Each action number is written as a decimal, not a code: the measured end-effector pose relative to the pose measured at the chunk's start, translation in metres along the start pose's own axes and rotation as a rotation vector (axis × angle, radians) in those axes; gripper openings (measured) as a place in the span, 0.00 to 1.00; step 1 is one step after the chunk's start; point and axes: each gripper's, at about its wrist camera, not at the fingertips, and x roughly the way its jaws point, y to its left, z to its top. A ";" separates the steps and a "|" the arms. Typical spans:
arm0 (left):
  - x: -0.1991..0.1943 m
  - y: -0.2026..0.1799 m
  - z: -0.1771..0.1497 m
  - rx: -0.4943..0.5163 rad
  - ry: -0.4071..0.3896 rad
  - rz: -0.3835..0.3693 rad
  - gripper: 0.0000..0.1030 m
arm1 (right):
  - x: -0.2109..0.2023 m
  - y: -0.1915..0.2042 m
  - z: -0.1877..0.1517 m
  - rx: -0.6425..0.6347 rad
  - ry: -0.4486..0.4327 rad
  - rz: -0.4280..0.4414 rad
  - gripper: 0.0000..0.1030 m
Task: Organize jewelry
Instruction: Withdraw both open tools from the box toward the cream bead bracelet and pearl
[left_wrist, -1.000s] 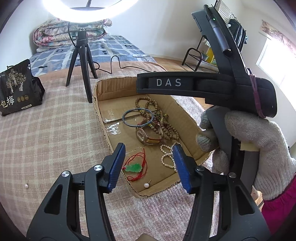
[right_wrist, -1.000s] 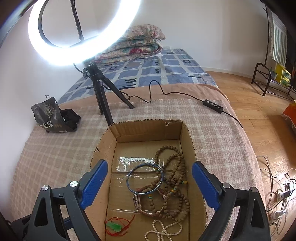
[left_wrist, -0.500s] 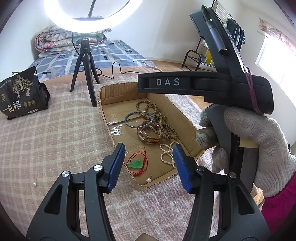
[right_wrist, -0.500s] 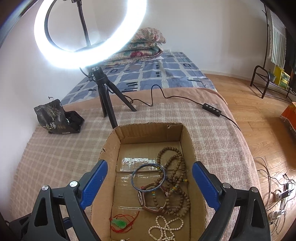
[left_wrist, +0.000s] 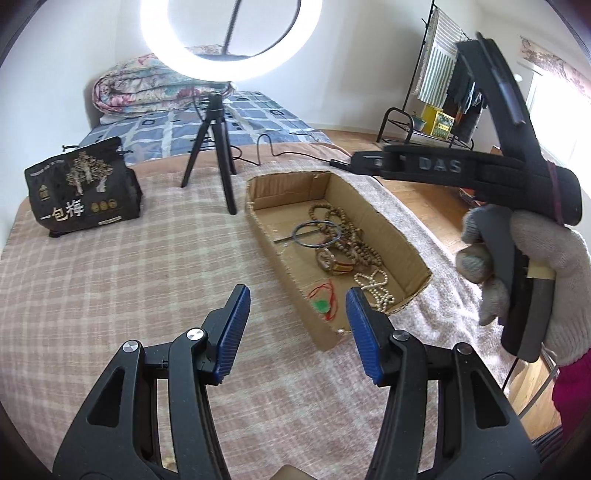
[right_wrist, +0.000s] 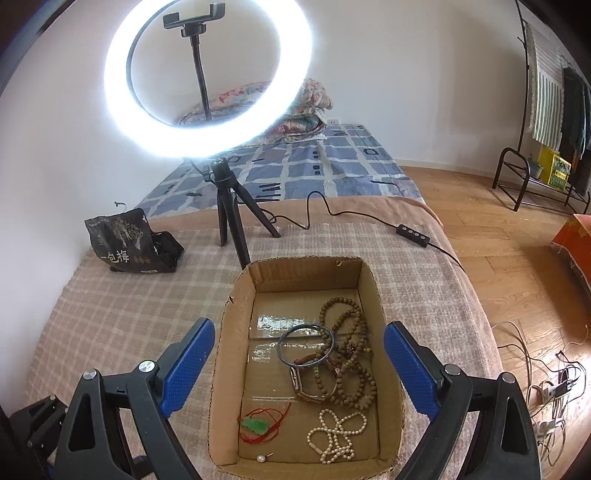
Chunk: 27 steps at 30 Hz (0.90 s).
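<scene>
Item: box (right_wrist: 373, 295), open cardboard, on a plaid blanket (right_wrist: 122, 314) over the bed; we hold it straight ahead of and below the right claw (right_wrist: 299, 363), whose jaws stand released and empty, wide enough to straddle the box walls. The left claw (left_wrist: 297, 326) is likewise released and empty, with the box ahead and to its right; the right hand (left_wrist: 532, 273), gloved, shows at the far right of that view. Contents, nearest the right claw outward: a loose pearl (right_wrist: 261, 458) at the near wall; a jade pendant (right_wrist: 255, 424) on red cord, near left; a pearl strand (right_wrist: 336, 435), near right; a watch (right_wrist: 308, 384), centre; a dark bangle (right_wrist: 306, 344) just beyond, overlapping the watch strap; wooden beads (right_wrist: 347, 347) coiled along the right side, touching watch and bangle. Outside the box: a ring light (right_wrist: 207, 77) on its tripod (right_wrist: 231, 218) beyond the far-left corner, and a black bag (right_wrist: 122, 242) well off to the left. We judge every piece already lies in the box, so what remains, if anything, is sorting. To do that well we would start with pieces lying apart, such as the pendant or the pearls, coming down from above and closing on the body, not the cord. The bangle, watch and beads look entangled; lifting one may drag the others, so we would steady the box with the other claw.
</scene>
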 end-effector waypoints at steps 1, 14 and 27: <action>-0.003 0.004 -0.001 -0.003 -0.003 0.006 0.54 | -0.002 0.002 -0.001 -0.008 -0.004 -0.008 0.91; -0.034 0.066 -0.011 -0.061 -0.039 0.069 0.54 | -0.030 0.047 -0.018 -0.070 -0.023 0.064 0.91; -0.048 0.111 -0.025 -0.094 -0.046 0.128 0.54 | -0.047 0.102 -0.057 -0.131 0.015 0.180 0.91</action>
